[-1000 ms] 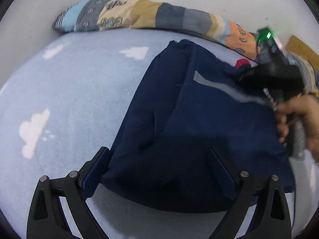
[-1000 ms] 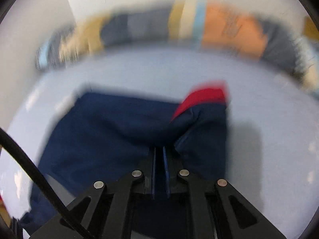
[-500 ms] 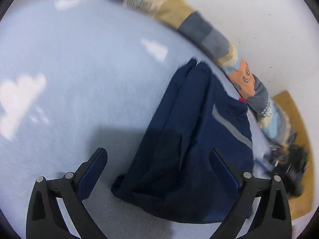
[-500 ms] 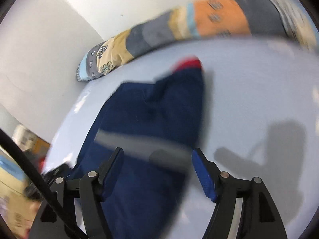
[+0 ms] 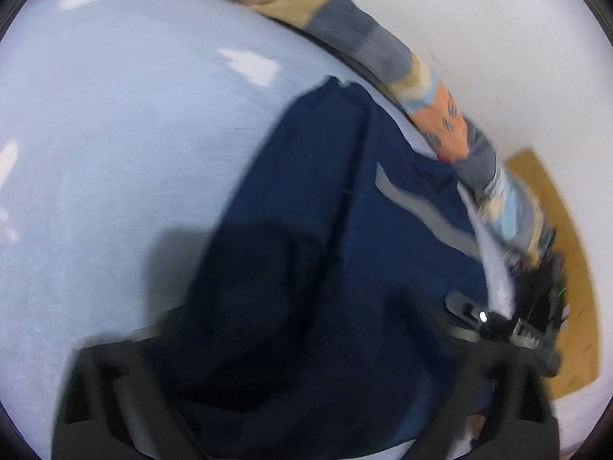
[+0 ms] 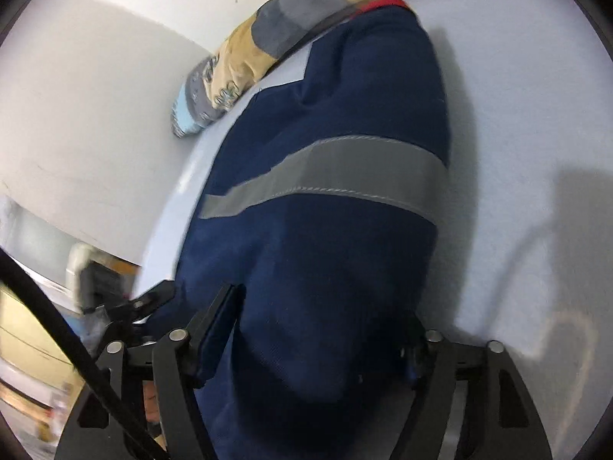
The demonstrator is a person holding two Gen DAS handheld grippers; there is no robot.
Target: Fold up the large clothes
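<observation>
A navy work garment [image 5: 325,230] with a grey reflective stripe [image 6: 325,176] and a red collar [image 6: 383,2] lies folded on the pale blue bed sheet [image 5: 115,134]. My left gripper [image 5: 306,352] is open, its jaws wide apart, with the garment's near end lying between them. My right gripper [image 6: 322,329] is open too, its fingers [image 6: 218,314] on either side of the garment's near end. The right gripper also shows at the garment's right edge in the left wrist view [image 5: 498,318].
A long patchwork bolster [image 5: 345,34] lies along the white wall behind the garment. A brown board [image 5: 567,253] sits past the bed's right edge. A black cable [image 6: 57,326] crosses the right wrist view. Cluttered floor shows beyond the bed's left edge [image 6: 38,345].
The right gripper let go of the garment and opened, then both grippers dropped low over its near end. Both views are closer to the cloth.
</observation>
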